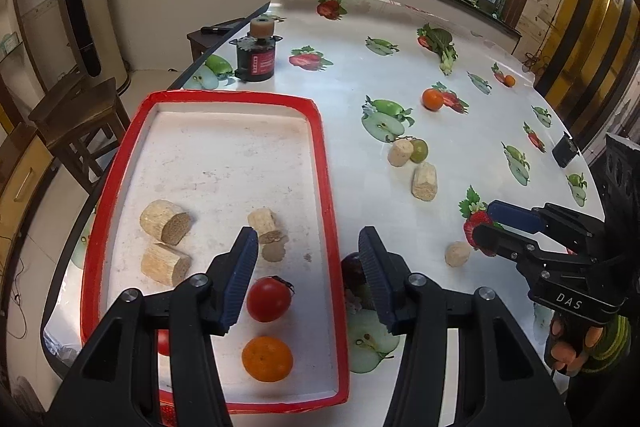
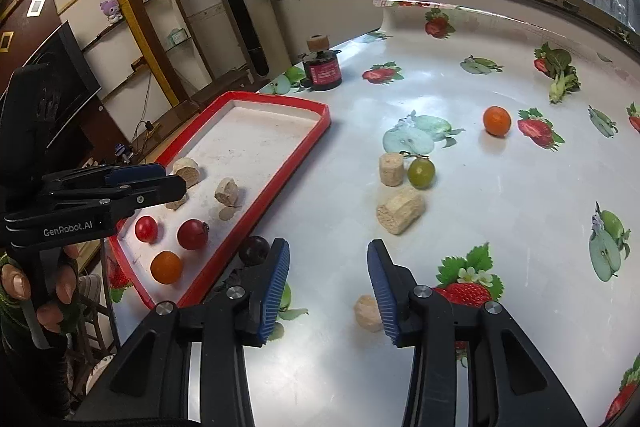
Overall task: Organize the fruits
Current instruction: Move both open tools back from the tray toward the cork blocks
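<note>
The left gripper (image 1: 308, 279) hangs over the near end of the red tray (image 1: 334, 227), its blue-padded jaws parted with nothing between them; one jaw is over the tray floor, the other over the bench (image 1: 460, 39) just outside the rim. The right gripper (image 2: 328, 287) hovers over the bench to the right of the tray, jaws likewise apart and empty, pads touching nothing. In the tray lie a red tomato (image 1: 268, 299), an orange (image 1: 267, 358) nearer the camera, a second tomato (image 2: 146, 229) at the left edge, and several pale cork-like plugs (image 1: 165, 221) farther in. A dark plum (image 2: 254, 249) sits on the bench just outside the tray's right rim, close to the left gripper's outer jaw. Farther out on the bench, well apart from the tray, are another orange (image 2: 497, 121), a green grape (image 2: 421, 173) touching an upright plug (image 2: 390, 169), a plug lying on its side (image 2: 400, 209) just in front of them, and a small plug (image 2: 368, 313) beside the right gripper's right jaw. A leafy vegetable (image 1: 442, 47) and a tiny orange (image 1: 509, 80) lie near the far edge. A dark jar (image 1: 256, 61) with a cork top stands beyond the tray. The bench cover is printed with strawberries and apples.
</note>
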Demonstrator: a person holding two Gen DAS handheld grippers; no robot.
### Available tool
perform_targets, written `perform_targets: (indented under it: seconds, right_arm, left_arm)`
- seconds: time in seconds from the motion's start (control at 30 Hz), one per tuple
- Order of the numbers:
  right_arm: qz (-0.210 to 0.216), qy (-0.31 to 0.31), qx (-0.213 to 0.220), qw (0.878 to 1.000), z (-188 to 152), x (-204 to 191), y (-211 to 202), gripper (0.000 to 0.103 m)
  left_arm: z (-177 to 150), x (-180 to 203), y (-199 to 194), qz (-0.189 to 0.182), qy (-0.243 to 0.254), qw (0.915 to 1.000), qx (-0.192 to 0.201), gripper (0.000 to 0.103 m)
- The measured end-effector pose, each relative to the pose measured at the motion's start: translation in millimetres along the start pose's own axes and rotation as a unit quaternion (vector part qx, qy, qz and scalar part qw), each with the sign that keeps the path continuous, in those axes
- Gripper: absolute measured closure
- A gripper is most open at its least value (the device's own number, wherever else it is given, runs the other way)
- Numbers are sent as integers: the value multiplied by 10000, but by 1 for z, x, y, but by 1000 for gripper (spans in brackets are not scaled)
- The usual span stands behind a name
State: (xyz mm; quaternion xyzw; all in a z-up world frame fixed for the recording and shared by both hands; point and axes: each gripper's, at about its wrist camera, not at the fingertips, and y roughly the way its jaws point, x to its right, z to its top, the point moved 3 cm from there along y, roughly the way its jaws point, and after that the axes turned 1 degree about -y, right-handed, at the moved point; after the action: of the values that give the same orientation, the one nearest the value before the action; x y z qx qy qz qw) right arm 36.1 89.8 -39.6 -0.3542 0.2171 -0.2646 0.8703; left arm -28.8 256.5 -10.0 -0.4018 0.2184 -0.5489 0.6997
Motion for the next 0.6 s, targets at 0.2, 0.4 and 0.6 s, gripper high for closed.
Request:
perform_targets:
  seconds: [0.2, 0.4, 0.6]
  right_arm:
    - [-157, 191, 27, 9997, -10, 23, -12, 61]
    - [-276, 342, 8, 9990, -19, 41, -20, 61]
    - [-205, 355, -63, 9991, -29, 40, -17, 61]
  left_arm:
    - [0, 21, 5, -104, 125, 9999, -51, 52]
    - [3, 39, 11, -199, 232, 9995, -95, 52]
    - [7, 53, 19, -253, 309, 9991, -127, 52]
